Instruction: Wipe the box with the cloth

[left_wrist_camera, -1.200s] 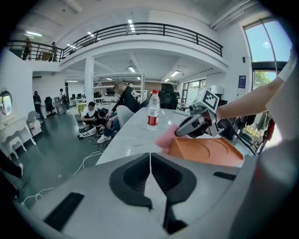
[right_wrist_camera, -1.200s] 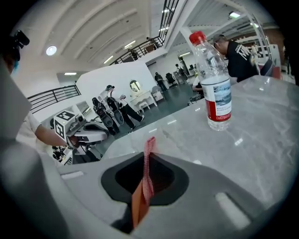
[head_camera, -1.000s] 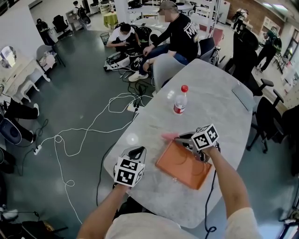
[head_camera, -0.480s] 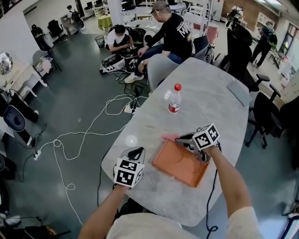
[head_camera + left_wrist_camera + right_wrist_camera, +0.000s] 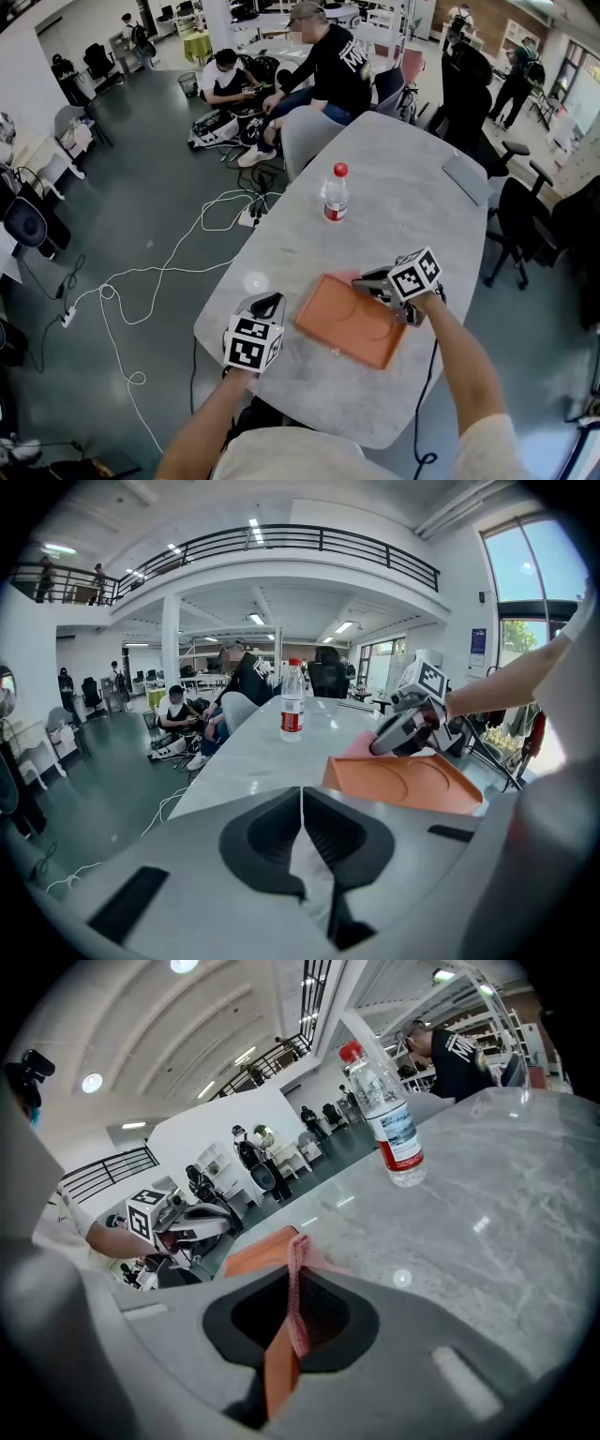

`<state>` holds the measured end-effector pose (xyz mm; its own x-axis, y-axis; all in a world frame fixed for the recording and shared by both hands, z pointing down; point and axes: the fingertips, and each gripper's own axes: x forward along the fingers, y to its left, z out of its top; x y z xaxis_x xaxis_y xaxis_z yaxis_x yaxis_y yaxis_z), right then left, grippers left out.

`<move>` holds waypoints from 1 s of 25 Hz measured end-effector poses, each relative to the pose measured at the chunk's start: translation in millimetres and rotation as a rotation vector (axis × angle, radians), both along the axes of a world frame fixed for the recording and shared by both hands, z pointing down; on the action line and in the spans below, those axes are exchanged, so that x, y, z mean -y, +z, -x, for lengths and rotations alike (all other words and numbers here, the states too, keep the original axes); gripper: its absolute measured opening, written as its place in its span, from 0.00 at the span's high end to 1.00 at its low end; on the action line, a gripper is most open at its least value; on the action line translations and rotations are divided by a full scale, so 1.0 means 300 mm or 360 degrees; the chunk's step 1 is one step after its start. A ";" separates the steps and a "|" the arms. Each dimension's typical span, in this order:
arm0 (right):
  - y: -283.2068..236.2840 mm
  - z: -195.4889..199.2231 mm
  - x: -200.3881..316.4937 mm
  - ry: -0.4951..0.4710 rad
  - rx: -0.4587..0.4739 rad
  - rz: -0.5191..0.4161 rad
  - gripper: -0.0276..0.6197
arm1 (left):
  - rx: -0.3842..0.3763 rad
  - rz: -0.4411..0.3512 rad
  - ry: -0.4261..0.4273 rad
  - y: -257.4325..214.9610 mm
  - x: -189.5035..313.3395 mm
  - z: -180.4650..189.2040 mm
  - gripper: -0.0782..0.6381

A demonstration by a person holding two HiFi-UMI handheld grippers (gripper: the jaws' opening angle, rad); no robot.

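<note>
- Head view puts the orange box low in the middle of the frame. It lies flat near the close end of the grey table, open side up.
- The pink cloth peeks out at the box's upper corner, pinched in the right gripper. The right gripper view shows those jaws closed on the cloth, with the box's orange rim just beneath.
- The left gripper sits just left of the box, apart from it. Its jaws meet at the tips with nothing between them, so it is not steadying the box.
- Over the last second the box and the water bottle have both drifted left in the frame by roughly the same amount. That reads as the head turning rather than the box sliding.
- The right gripper has kept its spot in the frame meanwhile, so the cloth has crept a little along the far rim. No full stroke across the floor of the box shows.
- My judgement is that wiping has barely started. The recessed inside is still to be covered, and the unheld box may skate.
- People sit at the upper middle, and cables trail on the floor at left.
</note>
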<state>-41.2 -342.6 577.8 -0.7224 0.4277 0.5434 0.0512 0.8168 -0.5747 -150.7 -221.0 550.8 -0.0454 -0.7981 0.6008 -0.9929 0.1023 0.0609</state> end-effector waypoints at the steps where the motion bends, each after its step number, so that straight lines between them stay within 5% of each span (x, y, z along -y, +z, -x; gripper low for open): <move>1: 0.001 -0.012 0.002 0.0003 -0.0006 -0.0001 0.93 | 0.0000 0.0000 0.0001 -0.001 0.001 -0.003 0.87; 25: 0.005 -0.266 0.030 0.0131 -0.0084 -0.0002 0.93 | 0.0009 -0.0011 0.0075 0.002 0.021 -0.092 0.87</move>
<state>38.7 -351.6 579.3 -0.7254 0.3673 0.5821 -0.0465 0.8176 -0.5739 -123.0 -227.4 551.2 -0.0113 -0.8034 0.5953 -0.9969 0.0552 0.0555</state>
